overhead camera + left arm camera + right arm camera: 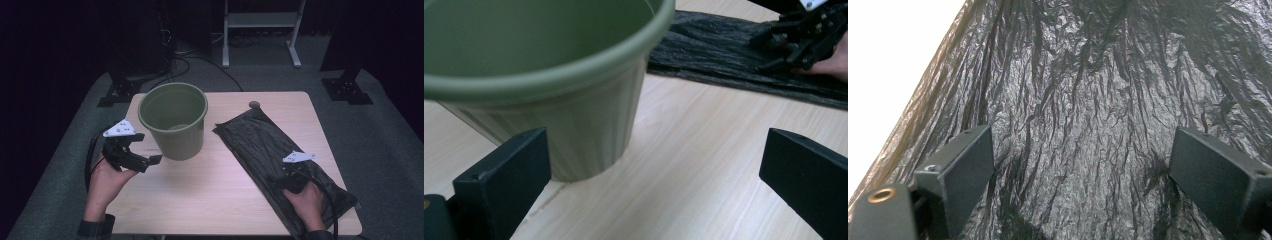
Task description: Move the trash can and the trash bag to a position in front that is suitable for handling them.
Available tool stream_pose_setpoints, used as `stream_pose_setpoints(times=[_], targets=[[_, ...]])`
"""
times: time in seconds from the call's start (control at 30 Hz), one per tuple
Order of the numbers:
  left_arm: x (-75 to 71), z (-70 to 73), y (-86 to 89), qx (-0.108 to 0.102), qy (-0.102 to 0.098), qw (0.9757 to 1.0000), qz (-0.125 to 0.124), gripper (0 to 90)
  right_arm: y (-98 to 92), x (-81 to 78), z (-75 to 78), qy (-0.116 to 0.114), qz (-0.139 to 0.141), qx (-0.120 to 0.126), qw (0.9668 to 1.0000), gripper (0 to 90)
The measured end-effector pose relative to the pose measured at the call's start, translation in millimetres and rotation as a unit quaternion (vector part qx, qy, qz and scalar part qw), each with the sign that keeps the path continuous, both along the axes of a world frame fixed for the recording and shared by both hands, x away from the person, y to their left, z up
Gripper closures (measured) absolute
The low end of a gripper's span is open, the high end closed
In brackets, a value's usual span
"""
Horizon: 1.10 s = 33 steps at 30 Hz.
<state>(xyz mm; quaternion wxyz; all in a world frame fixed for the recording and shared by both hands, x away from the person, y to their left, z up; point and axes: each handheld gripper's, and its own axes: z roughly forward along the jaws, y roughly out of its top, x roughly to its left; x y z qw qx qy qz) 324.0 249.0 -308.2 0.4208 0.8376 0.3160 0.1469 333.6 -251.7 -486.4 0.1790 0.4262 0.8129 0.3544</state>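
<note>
High view is showing a green bucket (173,120) standing upright on the pale wooden worktop (210,185), toward its far left part. Just beside the bucket's near-left wall, the left gripper (150,162) is hovering with its fingers spread apart, gripping nothing; in the left gripper view the bucket's ribbed wall (589,130) is sitting close to one finger (504,185). To the right of the bucket, a crumpled black plastic bag (265,145) is lying flat, running diagonally toward the near right corner. The right gripper (280,182) is resting over the bag's near part, and in the right gripper view its fingers (960,170) are standing wide apart above the wrinkled film (1088,100), clamping nothing
</note>
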Motion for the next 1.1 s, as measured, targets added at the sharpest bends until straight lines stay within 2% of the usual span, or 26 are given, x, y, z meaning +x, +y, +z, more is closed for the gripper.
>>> stream_pose_setpoints(times=[0.07, 0.1, 0.27, 0.37, 0.5, 0.57, 0.77, 0.87, 0.9, 0.93, 0.97, 1.1], targets=[[1.9, 3.1, 0.1, 0.0, -0.002, 1.0, 0.0, 0.0, 0.0, 0.0, 0.0, 0.0, 0.0, 0.0, 1.0, 9.4], [5.3, 9.8, 0.3, -0.001, -0.006, 1.0, 0.0, 0.0, 0.0, 0.0, 0.0, 0.0, 0.0, 0.0, 1.0, 9.3], [15.1, 24.9, -0.7, -0.001, -0.015, 0.9999, 0.0, 0.0, 0.0, 0.0, 0.0, 0.0, 0.0, 0.0, 1.0, 9.4], [19.3, 29.6, -1.1, 0.0, -0.017, 0.9999, 0.0, 0.0, 0.0, 0.0, 0.0, 0.0, 0.0, 0.0, 1.0, 9.4], [30.1, 36.4, -1.8, -0.001, -0.019, 0.9998, 0.0, 0.0, 0.0, 0.0, 0.0, 0.0, 0.0, 0.0, 1.0, 9.4], [40.2, 40.3, -1.5, 0.003, -0.024, 0.9997, 0.001, 0.0, 0.0, 0.0, 0.0, 0.0, 0.0, 0.0, 1.0, 9.4], [57.6, 43.9, 0.6, 0.01, -0.023, 0.9997, 0.007, 0.0, 0.0, 0.0, 0.0, 0.0, 0.0, 0.0, 1.0, 9.4], [71.0, 44.6, 2.4, 0.017, -0.022, 0.9996, 0.012, 0.0, 0.1, 0.0, 0.0, 0.0, -0.001, 0.0, 1.0, 9.4], [77.3, 43.7, 3.7, 0.018, -0.023, 0.9995, 0.012, 0.0, 0.0, 0.1, 0.0, 0.0, 0.0, 0.0, 1.0, 9.4], [77.3, 43.7, 3.7, 0.018, -0.023, 0.9995, 0.012, 0.0, 0.0, 0.1, 0.0, 0.0, 0.0, 0.0, 1.0, 9.4], [86.9, 41.1, 7.1, 0.026, -0.021, 0.9993, 0.019, 0.0, 0.0, 0.0, 0.1, 0.0, 0.0, 0.0, 1.0, 9.4], [96.9, 37.0, 12.7, 0.026, -0.018, 0.9992, 0.027, 0.0, 0.0, 0.0, 0.1, 0.001, 0.0, 0.0, 1.0, 9.4]])
